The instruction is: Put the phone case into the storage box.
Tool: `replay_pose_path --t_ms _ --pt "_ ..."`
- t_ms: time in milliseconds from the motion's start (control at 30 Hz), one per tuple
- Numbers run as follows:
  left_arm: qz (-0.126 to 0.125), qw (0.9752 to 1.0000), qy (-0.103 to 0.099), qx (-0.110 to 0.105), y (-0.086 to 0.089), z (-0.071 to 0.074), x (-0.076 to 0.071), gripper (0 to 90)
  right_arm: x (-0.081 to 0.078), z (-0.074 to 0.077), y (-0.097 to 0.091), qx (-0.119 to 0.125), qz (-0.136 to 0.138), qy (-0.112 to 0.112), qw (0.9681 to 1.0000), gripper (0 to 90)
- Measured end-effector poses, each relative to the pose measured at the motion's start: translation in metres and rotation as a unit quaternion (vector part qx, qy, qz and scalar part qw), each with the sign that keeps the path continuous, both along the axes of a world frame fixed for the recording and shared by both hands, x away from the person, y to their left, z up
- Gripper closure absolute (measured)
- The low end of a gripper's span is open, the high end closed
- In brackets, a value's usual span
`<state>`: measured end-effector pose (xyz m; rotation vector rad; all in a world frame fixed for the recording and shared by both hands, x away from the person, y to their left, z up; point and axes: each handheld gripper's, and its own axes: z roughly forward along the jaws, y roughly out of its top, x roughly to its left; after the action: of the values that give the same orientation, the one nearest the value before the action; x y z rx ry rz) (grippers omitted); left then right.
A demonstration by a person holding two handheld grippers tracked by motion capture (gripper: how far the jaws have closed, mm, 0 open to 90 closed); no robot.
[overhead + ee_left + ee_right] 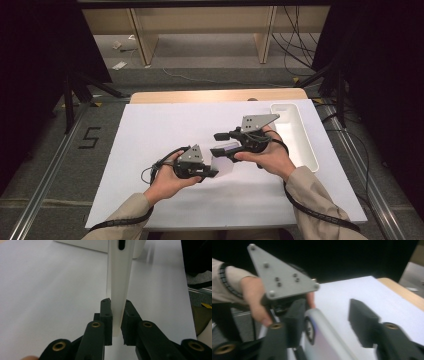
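The desk [165,130], covered by a white sheet, carries a long white tray [306,145] lying well apart from both sets of fingers, beyond the right gripper's side.

The right gripper [223,143], held in the person's right hand [270,156], has its fingers [364,322] spread apart. In the right gripper view a pale, flat, translucent-looking piece [324,340] lies between them, close against one finger and clear of the other. Judgement: this gripper is positioned to take or steady the piece, not yet gripping it.

The left gripper [210,173], in the left hand [167,181], has its fingers [106,320] clamped on the same flat white piece [119,290], near its lower end. The piece stands upright out of the fingers and carries a dark slot [121,244] at its far end. Judgement: the edge-on, firm hold presents the free end to the other gripper, which suggests a hand-over or a two-handed adjustment. What the piece is cannot be told.
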<state>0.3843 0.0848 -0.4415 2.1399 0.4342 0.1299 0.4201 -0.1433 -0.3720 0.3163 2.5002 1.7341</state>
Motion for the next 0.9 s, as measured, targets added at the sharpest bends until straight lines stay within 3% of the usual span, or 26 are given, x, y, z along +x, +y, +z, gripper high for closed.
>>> replay_pose_path --t_ms 100,267,500,700,900 --pt "0.016 0.9999 0.000 0.001 0.001 0.000 0.000 80.9 0.002 -0.001 -0.002 0.017 -0.024 0.001 0.9996 31.2" --pt "0.050 0.9987 0.000 0.003 0.005 0.001 0.002 80.8 0.007 -0.002 -0.009 0.044 -0.062 0.012 0.9970 25.2" --pt "0.115 0.9934 0.005 0.002 0.013 0.002 0.007 80.8 0.013 -0.006 -0.019 0.081 -0.124 0.030 0.9885 21.6" --pt "0.157 0.9876 0.008 -0.005 0.017 0.000 0.009 80.7 0.014 -0.011 -0.021 0.075 -0.147 0.034 0.9857 17.4" --pt "0.177 0.9841 0.012 -0.007 0.019 0.001 0.010 80.7 0.013 -0.017 -0.019 0.063 -0.161 0.037 0.9841 17.1"
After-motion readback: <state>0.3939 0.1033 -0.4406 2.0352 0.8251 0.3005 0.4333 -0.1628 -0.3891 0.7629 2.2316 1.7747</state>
